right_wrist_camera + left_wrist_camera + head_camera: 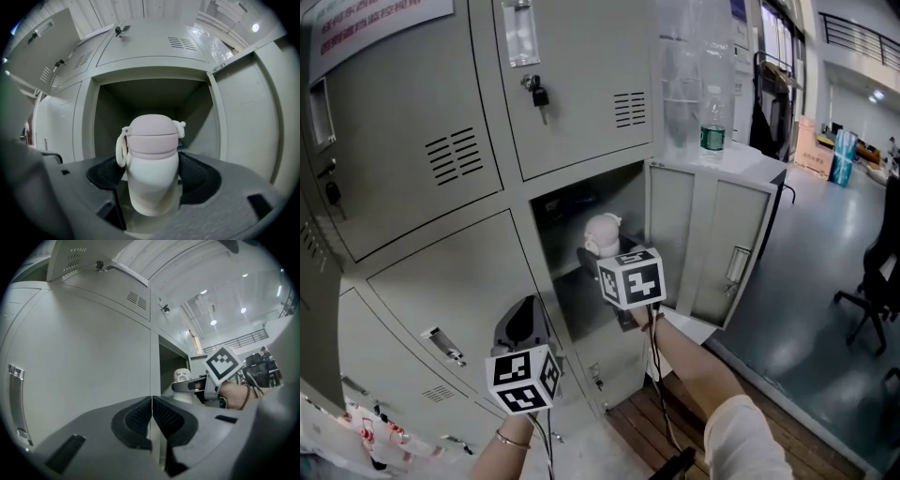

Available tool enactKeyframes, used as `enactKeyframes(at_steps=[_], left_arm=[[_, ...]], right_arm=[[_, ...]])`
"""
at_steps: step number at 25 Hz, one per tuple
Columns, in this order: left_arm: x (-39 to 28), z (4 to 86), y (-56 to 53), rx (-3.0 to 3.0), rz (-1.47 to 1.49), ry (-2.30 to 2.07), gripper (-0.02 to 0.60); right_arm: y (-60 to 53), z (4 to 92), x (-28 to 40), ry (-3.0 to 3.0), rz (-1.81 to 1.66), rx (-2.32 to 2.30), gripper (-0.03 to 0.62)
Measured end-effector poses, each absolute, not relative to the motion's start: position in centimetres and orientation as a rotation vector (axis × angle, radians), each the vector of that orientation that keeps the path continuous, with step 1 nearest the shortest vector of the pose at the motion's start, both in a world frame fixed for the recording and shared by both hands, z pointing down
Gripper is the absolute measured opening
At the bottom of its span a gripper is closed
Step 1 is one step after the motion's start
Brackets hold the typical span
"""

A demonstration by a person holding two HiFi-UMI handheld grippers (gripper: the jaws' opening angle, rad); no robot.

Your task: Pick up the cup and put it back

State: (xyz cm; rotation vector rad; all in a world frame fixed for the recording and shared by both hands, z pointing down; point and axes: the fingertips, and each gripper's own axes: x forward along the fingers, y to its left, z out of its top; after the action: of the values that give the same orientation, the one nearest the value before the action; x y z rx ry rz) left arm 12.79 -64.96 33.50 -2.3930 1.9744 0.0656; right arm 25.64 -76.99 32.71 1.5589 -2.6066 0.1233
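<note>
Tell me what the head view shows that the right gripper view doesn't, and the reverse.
Only the head view: the left gripper held low in front of the closed lockers, and an office chair on the floor at the right.
Only the right gripper view: the right gripper seen close up, its jaws pressed on both sides of the cup.
Both: the cup held upright in front of the open locker compartment, whose door is swung open on the right.

Grey metal lockers (581, 56) fill the left; glossy floor (811, 272) and black chair (870, 298) lie right.
</note>
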Motion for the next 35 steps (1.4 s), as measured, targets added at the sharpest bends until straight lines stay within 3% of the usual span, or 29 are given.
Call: enactKeyframes(at_steps=[35], left_arm=[[11.6,32.6,-63.8,-2.360,0.063,2.033,0.009]], right_arm=[[-86.1,30.9,22.3,-2.530,0.071,1.662,0.344]])
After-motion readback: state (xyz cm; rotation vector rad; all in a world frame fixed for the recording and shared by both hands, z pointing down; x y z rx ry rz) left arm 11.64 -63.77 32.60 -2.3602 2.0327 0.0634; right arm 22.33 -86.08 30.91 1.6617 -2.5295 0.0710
